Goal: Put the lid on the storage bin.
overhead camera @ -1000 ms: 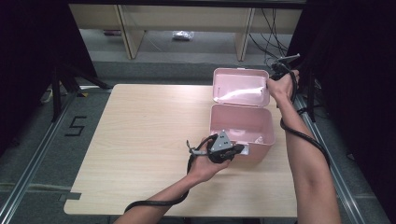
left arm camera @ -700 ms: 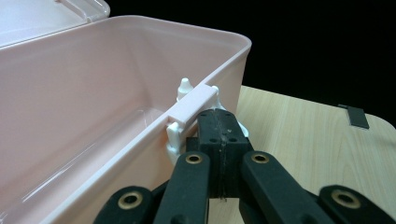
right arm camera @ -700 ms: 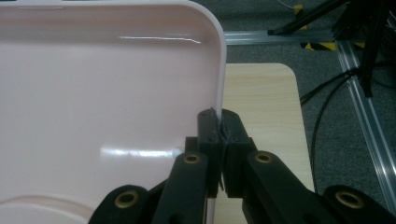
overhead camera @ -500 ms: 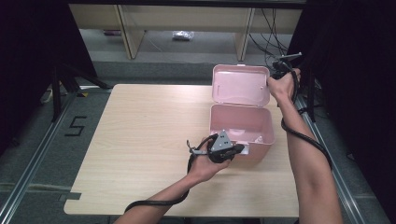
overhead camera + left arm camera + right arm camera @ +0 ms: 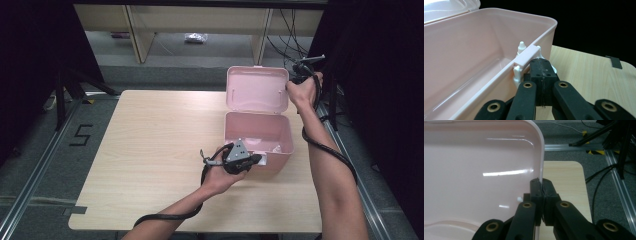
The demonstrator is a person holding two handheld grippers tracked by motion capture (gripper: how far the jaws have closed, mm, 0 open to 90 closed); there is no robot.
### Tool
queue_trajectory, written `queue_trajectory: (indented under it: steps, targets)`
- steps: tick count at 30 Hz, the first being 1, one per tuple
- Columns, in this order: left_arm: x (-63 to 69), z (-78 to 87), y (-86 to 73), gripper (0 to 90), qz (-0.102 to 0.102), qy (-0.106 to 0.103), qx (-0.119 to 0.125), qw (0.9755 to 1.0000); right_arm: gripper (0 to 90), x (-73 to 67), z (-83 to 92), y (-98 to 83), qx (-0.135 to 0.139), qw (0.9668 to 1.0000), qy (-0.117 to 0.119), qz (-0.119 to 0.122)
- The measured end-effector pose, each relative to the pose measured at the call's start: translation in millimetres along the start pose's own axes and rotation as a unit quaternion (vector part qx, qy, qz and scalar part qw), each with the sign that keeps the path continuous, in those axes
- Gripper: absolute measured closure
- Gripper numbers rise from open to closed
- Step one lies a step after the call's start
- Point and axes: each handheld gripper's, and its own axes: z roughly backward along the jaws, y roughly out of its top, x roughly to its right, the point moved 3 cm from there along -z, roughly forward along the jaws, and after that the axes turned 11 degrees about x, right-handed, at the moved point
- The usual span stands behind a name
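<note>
The pink box [image 5: 257, 135] stands open on the surface [image 5: 150, 150], the left gripper [image 5: 541, 72] with jaws pressed together at its front latch [image 5: 526, 56], the right gripper [image 5: 541, 192] pinching the raised lid's [image 5: 474, 170] edge.

We have the high view looking forward and down from above the person's side, far enough back to take in the whole table [image 5: 150, 165] with the pink box [image 5: 257, 132] at its right. The left gripper view sits close behind the left gripper [image 5: 541, 75], facing along the jaws at the box's front wall, table beyond. The right gripper view rides equally close behind the right gripper [image 5: 541, 195], facing the lid [image 5: 479, 170] edge; all three share the box.
</note>
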Motion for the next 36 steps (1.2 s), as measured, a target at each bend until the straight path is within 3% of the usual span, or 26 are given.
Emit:
queue_trajectory:
  steps: [3,8,9,10,16,17,18,19,23,24,26,27,28,32,33,34,35,36]
  targets:
    - [0.1,0.5,-0.3,90.0,0.003,0.003,-0.003,1.0,89.8,-0.9,2.3,-0.3,0.003,1.0,0.001,-0.009]
    - [0.1,0.2,0.0,90.0,0.003,0.003,-0.004,1.0,89.8,0.5,6.3,0.1,0.009,0.9999,0.004,0.004]
    - [0.3,0.5,-0.3,90.0,0.006,0.004,-0.006,1.0,89.8,-2.2,7.7,-0.2,0.006,0.9999,0.003,-0.012]
    - [0.3,0.5,-0.4,90.0,0.007,0.004,-0.006,0.9999,89.8,-0.2,8.0,0.3,0.012,0.9999,0.005,0.006]
    - [-0.5,-0.1,0.9,90.0,-0.003,0.004,-0.005,1.0,89.8,-1.8,13.5,0.3,0.02,0.9998,0.007,0.002]
    - [-0.5,-0.1,0.9,90.0,-0.002,0.004,-0.005,1.0,89.8,-1.0,13.8,0.5,0.024,0.9996,0.007,0.01]
    - [-0.5,-0.2,1.0,90.0,-0.003,0.004,-0.005,1.0,89.8,-3.8,15.3,-0.2,0.02,0.9997,0.006,-0.008]
    - [-0.6,-0.2,0.9,90.0,-0.003,0.004,-0.006,1.0,89.8,-2.1,15.8,0.1,0.024,0.9997,0.008,0.006]
    - [-0.6,-0.4,1.1,90.0,-0.002,0.004,-0.006,1.0,89.9,-3.1,19.5,-0.5,0.03,0.9995,0.009,0.006]
    - [-0.6,-0.4,1.1,90.0,-0.003,0.003,-0.007,1.0,89.9,-6.0,21.7,-0.5,0.025,0.9996,0.007,-0.011]
    - [-0.6,-0.4,1.1,90.0,-0.002,0.004,-0.007,1.0,89.9,-1.5,22.3,-0.4,0.038,0.999,0.008,0.023]
    - [-0.4,-0.1,0.8,90.0,0.001,0.005,-0.011,0.9999,89.9,-5.0,23.9,-0.3,0.035,0.9993,0.01,0.0]
    - [-0.4,-0.2,0.9,90.0,0.001,0.005,-0.011,0.9999,89.9,-1.9,24.1,-0.7,0.042,0.9988,0.011,0.024]
    - [-0.4,-0.3,1.0,90.0,0.002,0.006,-0.01,0.9999,89.9,-2.5,27.9,-2.0,0.046,0.9986,0.009,0.024]
    - [-0.4,-0.3,1.0,90.0,0.002,0.006,-0.01,0.9999,89.9,-7.2,30.1,-2.1,0.04,0.9991,0.011,-0.007]
    - [-0.5,-0.4,1.1,90.0,0.001,0.006,-0.011,0.9999,89.9,-6.3,30.4,-2.2,0.045,0.9989,0.011,0.002]
    - [-0.5,-0.5,1.1,90.0,0.002,0.006,-0.011,0.9999,89.9,-2.5,29.6,-1.9,0.053,0.998,0.014,0.03]
    - [-0.5,-0.5,1.1,90.0,0.002,0.006,-0.011,0.9999,89.9,-2.5,29.6,-1.9,0.053,0.998,0.014,0.03]
